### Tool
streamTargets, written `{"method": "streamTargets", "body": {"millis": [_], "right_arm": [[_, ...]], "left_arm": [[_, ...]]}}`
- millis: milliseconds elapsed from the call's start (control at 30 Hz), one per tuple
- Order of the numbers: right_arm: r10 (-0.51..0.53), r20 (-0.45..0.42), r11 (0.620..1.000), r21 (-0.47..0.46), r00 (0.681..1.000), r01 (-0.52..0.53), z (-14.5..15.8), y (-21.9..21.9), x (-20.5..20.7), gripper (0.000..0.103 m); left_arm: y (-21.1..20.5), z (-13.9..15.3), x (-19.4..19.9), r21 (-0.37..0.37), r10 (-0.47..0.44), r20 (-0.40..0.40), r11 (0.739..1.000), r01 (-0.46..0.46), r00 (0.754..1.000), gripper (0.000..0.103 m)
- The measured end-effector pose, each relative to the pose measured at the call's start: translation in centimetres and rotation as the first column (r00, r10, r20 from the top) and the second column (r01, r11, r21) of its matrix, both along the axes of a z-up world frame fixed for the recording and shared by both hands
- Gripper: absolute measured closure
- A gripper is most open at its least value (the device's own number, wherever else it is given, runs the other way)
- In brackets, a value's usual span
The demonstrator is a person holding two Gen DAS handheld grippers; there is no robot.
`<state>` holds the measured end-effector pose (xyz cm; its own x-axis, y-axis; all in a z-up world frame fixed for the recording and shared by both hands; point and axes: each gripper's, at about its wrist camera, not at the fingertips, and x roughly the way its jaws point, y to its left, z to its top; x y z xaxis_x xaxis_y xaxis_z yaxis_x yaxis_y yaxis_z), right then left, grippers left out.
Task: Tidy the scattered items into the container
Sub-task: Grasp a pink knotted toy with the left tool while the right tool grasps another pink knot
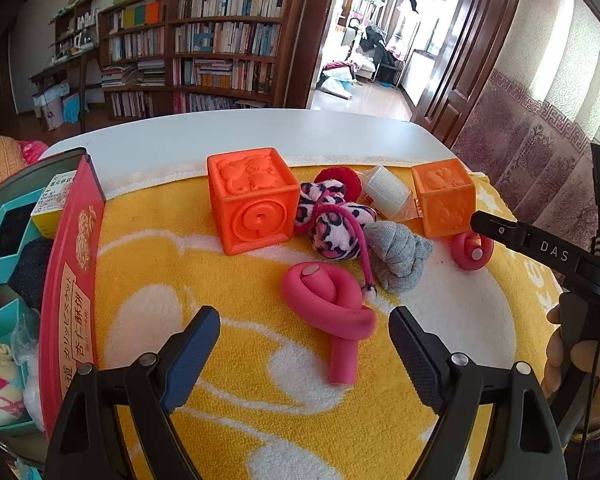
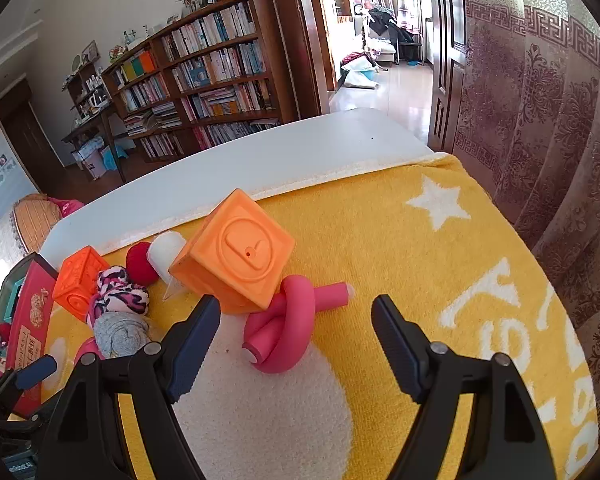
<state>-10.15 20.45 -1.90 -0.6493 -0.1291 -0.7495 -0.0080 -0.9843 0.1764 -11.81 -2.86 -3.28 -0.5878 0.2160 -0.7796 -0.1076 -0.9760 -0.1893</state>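
Note:
A pink knotted foam tube (image 1: 328, 308) lies on the yellow towel (image 1: 204, 264), just ahead of my open left gripper (image 1: 303, 316), whose jaws are empty. The red container (image 1: 72, 280) with teal dividers stands at the left and holds several items. Behind the tube lie a large orange cube (image 1: 252, 200), a leopard plush (image 1: 332, 228), a grey sock roll (image 1: 400, 256), a red ball (image 1: 340, 182) and a white wrapped roll (image 1: 388, 192). My right gripper (image 2: 296, 306) is open over a second pink knot (image 2: 284, 336), which leans on a tilted orange cube (image 2: 236, 256).
A white table (image 1: 220, 136) extends beyond the towel's far edge. A patterned curtain (image 2: 540, 160) hangs close on the right. A person's hand (image 1: 568, 356) holds the right gripper's handle. Bookshelves (image 1: 204, 44) and a doorway stand far behind.

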Motion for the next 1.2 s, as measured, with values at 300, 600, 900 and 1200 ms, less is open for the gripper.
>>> {"method": "streamTargets", "body": {"millis": [300, 600, 900, 1200], "right_arm": [[-0.012, 0.011, 1.000, -0.003, 1.000, 0.012, -0.3, 0.5, -0.2, 0.022], [0.003, 0.023, 1.000, 0.017, 1.000, -0.003, -0.7, -0.1, -0.4, 0.022], [0.025, 0.052, 0.997, 0.068, 0.998, -0.028, -1.3, -0.8, -0.7, 0.034], [0.053, 0.035, 0.999, -0.014, 0.998, -0.052, -0.6, -0.3, -0.2, 0.070]], "left_arm": [[1.7, -1.6, -1.4, -0.113, -0.031, 0.008, 0.993, 0.032, 0.999, 0.015], [1.5, -2.5, -2.4, -0.104, -0.031, 0.032, 0.994, 0.034, 0.999, 0.015], [0.6, -2.0, -2.2, -0.057, -0.026, 0.007, 0.998, 0.027, 1.000, 0.044], [-0.6, -0.5, -0.8, 0.010, -0.014, -0.037, 1.000, 0.014, 0.999, 0.044]]}}
